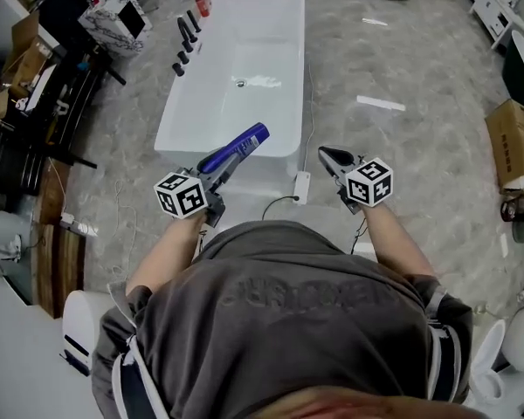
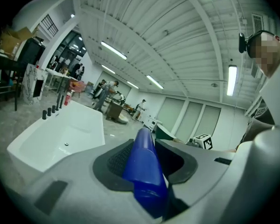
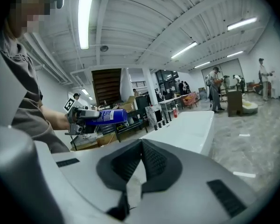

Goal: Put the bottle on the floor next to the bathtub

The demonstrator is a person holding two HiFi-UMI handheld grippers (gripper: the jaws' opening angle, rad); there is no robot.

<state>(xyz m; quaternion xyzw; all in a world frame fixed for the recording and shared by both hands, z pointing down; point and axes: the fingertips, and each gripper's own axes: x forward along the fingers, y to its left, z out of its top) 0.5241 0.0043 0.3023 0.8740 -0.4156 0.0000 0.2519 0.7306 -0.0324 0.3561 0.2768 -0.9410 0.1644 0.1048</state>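
The left gripper (image 1: 217,171) is clenched on the blue bottle (image 1: 237,147). In its own view the dark pads press on both sides of the bottle's body (image 2: 142,164), which runs up between them and points away from the person. From the head view the bottle is held in the air, tilted up and to the right, with its far end over the near end of the white bathtub (image 1: 300,68). From this angle it is hard to say whether that end lies above the rim or just short of it. The right gripper view shows the same bottle (image 3: 101,116) lying about level in the left gripper (image 3: 77,118), off to the left.

The right gripper (image 1: 329,155) hangs to the right of the bottle, well apart from it. Its jaws are closed together at the tips with nothing between them (image 3: 140,160).

The bathtub stretches away from the person on the grey marbled floor (image 1: 402,147). Black tap fittings (image 1: 185,40) stand in a row along its left edge, and a red container (image 1: 201,3) stands at the far left corner. A white power strip (image 1: 301,186) lies on the floor just beside the tub's near right corner. A cardboard box (image 1: 509,142) sits far to the right.
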